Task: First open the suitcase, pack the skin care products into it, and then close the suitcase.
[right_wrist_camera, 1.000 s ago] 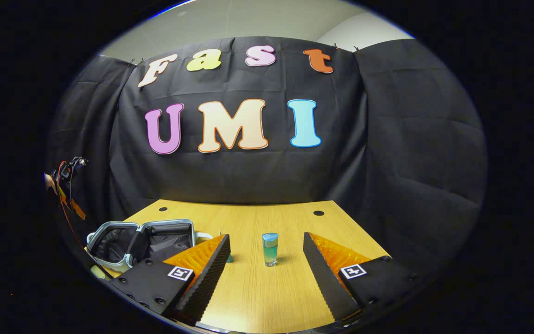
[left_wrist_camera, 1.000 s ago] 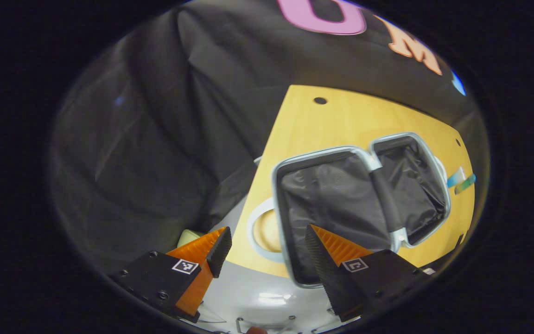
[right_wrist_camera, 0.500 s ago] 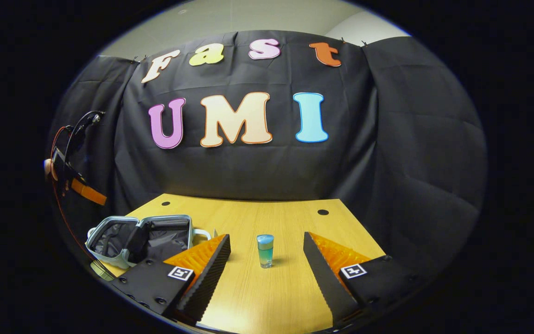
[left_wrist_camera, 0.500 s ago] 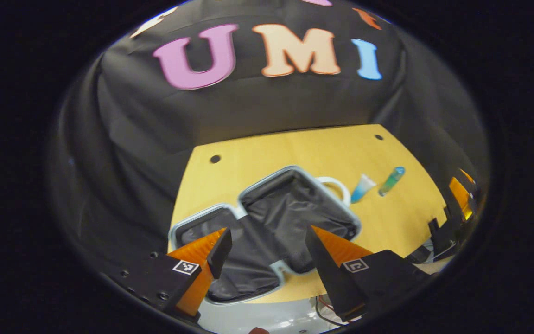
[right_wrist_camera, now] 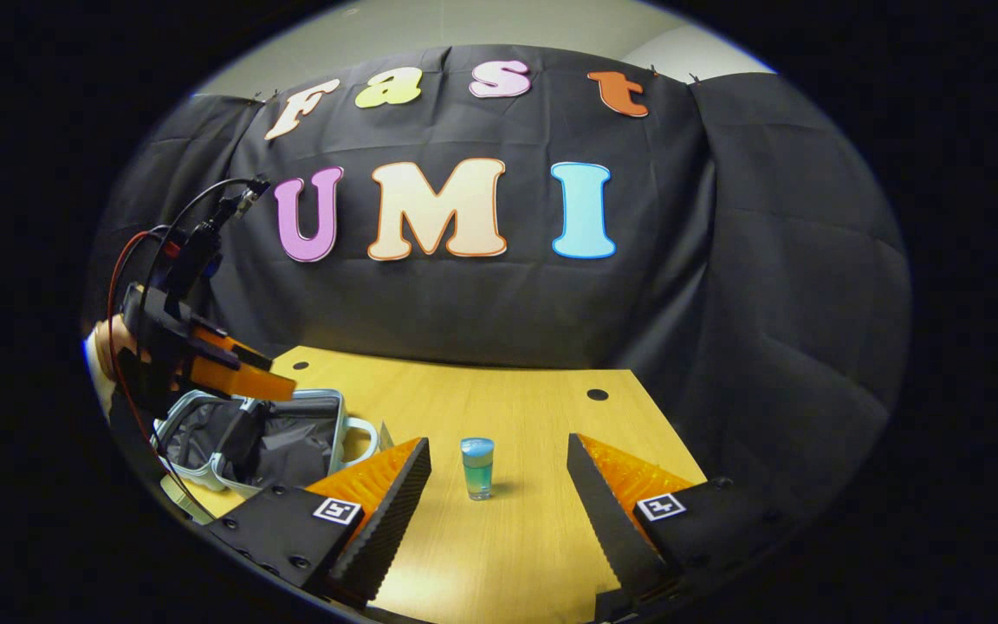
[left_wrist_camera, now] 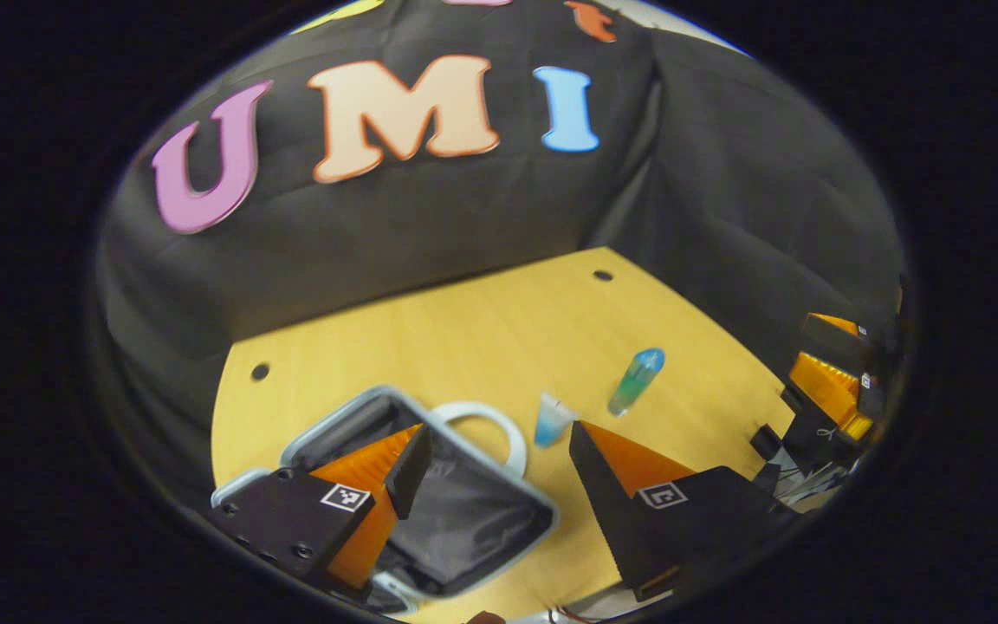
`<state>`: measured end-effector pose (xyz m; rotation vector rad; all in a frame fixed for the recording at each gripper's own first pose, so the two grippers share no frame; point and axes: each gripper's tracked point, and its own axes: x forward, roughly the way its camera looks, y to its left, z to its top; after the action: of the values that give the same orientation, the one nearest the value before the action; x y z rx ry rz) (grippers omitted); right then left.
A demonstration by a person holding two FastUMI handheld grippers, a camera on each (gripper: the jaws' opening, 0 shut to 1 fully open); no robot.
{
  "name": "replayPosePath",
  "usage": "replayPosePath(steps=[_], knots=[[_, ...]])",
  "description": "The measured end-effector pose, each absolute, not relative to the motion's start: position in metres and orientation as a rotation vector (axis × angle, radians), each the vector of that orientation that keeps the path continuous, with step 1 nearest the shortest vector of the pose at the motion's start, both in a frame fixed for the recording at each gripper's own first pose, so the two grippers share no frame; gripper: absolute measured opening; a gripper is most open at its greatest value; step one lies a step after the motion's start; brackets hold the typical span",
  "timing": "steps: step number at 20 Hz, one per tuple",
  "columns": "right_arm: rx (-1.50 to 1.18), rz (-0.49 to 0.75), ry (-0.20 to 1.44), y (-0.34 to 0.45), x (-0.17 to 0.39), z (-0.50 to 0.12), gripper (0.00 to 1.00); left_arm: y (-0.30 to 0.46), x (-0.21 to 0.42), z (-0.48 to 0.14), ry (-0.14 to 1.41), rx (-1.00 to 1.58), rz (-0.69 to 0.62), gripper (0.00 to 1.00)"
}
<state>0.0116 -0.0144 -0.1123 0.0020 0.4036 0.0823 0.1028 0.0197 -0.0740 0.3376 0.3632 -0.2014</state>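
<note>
Suitcase lies open; both grippers are held empty, with jaws wide, before the packing.

In the left gripper view, the left gripper (left_wrist_camera: 499,451) is kept wide apart at the bottom, above the open suitcase (left_wrist_camera: 464,520), so that the lined inside stays free for packing. Further up, a small tube (left_wrist_camera: 551,420) and a blue-green bottle (left_wrist_camera: 636,381) wait on the table (left_wrist_camera: 464,329). In the right gripper view, the right gripper (right_wrist_camera: 499,485) is spread wide and the bottle (right_wrist_camera: 477,468) is framed between its fingers, probably for a grasp; the suitcase (right_wrist_camera: 278,442) is seen at lower left.
</note>
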Motion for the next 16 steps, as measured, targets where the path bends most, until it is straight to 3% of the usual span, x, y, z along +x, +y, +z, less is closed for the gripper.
replayPosePath(steps=[4, 6, 7, 8, 16], knots=[[0.031, 0.036, 0.451, -0.033, 0.008, -0.125, 0.99, -0.015, 0.138, -0.114, 0.331, 0.448, -0.334, 0.96], [0.017, 0.005, 0.475, -0.046, 0.006, -0.133, 0.99, -0.013, 0.154, -0.141, 0.375, 0.488, -0.332, 0.96], [0.01, -0.008, 0.486, -0.051, 0.004, -0.136, 0.99, -0.012, 0.162, -0.155, 0.399, 0.497, -0.33, 0.92], [0.01, -0.018, 0.498, -0.056, 0.001, -0.138, 0.99, -0.01, 0.169, -0.164, 0.414, 0.501, -0.326, 0.96], [0.04, -0.06, 0.536, -0.076, 0.009, -0.155, 0.99, -0.004, 0.21, -0.209, 0.529, 0.472, -0.339, 0.95]])
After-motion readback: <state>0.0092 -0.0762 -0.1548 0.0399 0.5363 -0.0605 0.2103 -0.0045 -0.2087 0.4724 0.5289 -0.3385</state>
